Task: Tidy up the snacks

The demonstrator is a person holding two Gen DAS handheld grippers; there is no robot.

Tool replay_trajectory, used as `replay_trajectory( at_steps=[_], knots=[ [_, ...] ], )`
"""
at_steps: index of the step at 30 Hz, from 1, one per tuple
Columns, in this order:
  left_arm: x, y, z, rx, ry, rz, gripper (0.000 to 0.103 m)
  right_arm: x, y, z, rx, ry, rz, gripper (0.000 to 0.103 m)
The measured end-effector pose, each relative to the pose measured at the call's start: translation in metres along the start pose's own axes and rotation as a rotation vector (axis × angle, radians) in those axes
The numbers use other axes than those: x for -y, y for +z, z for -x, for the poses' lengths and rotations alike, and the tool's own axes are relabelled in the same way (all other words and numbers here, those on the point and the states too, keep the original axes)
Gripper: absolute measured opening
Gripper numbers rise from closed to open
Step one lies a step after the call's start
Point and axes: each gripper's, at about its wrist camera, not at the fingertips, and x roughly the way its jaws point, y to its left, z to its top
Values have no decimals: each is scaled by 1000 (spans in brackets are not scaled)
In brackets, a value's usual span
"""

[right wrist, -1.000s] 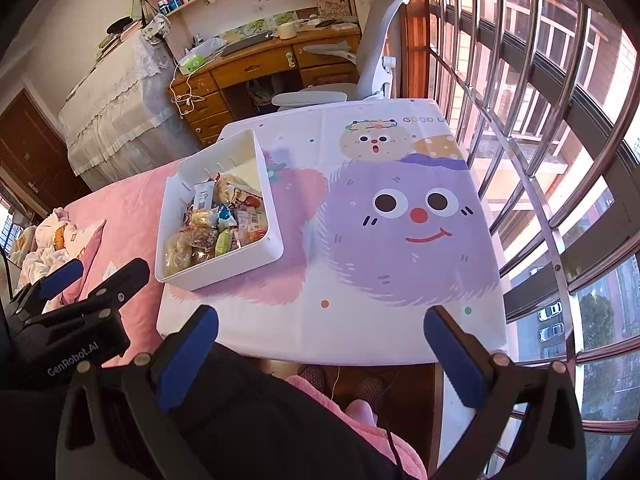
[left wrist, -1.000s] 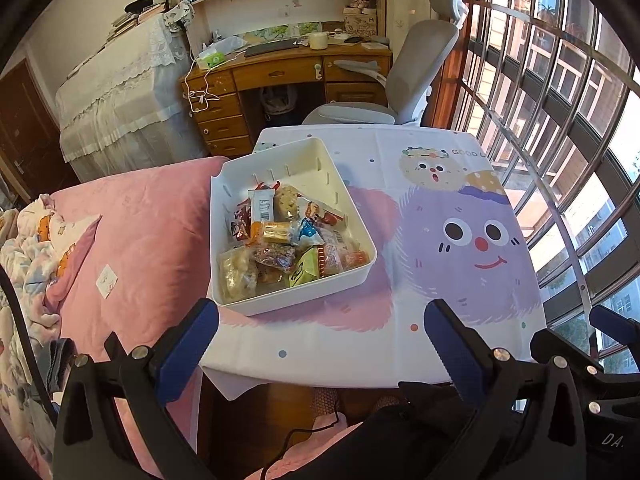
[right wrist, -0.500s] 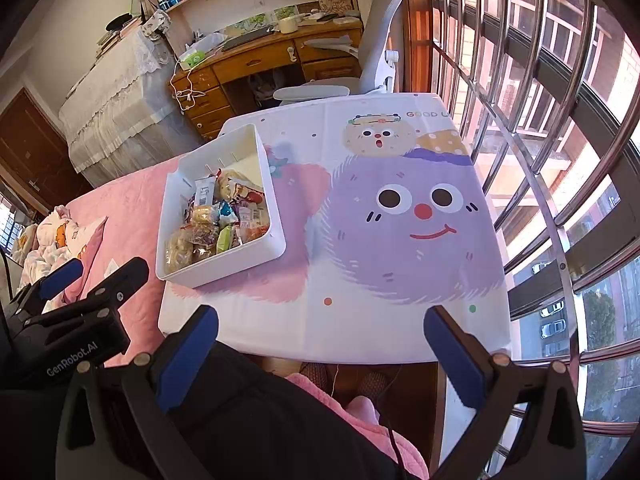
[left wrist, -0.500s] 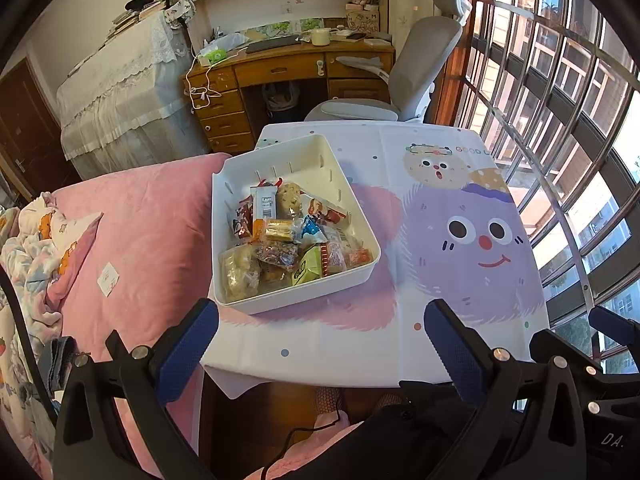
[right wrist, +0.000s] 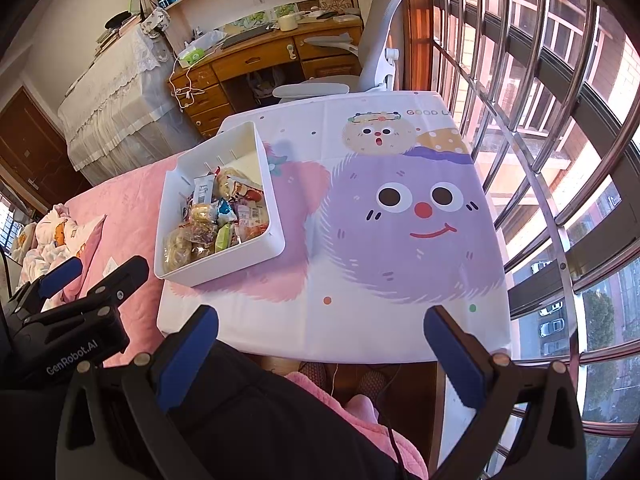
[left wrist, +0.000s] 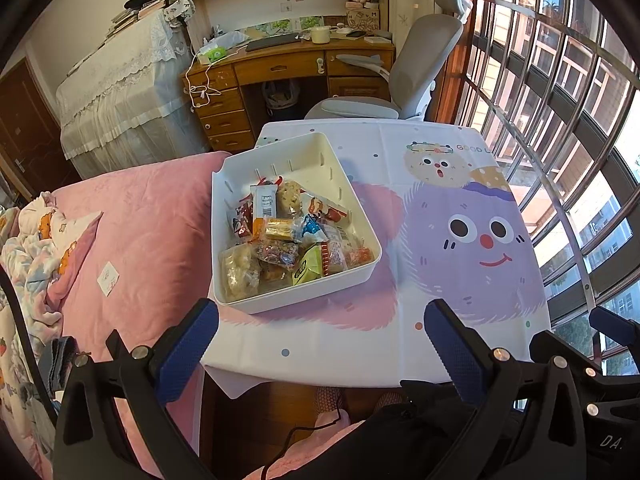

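Table (right wrist: 360,312) under cartoon cloth. White bin (left wrist: 352,216) at table's left edge, holding piled snacks (left wrist: 288,236). Left gripper (left wrist: 320,344) and right gripper (right wrist: 320,340) hover off table's near edge, jaws wide, empty.
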Motion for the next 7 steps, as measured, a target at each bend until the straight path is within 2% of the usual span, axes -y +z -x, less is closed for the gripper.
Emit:
replay_trajectory(
  at_steps=[7],
  knots=[
    [0, 1, 0, -1, 0, -2, 102, 0, 0, 0, 0, 0, 0, 103]
  ],
)
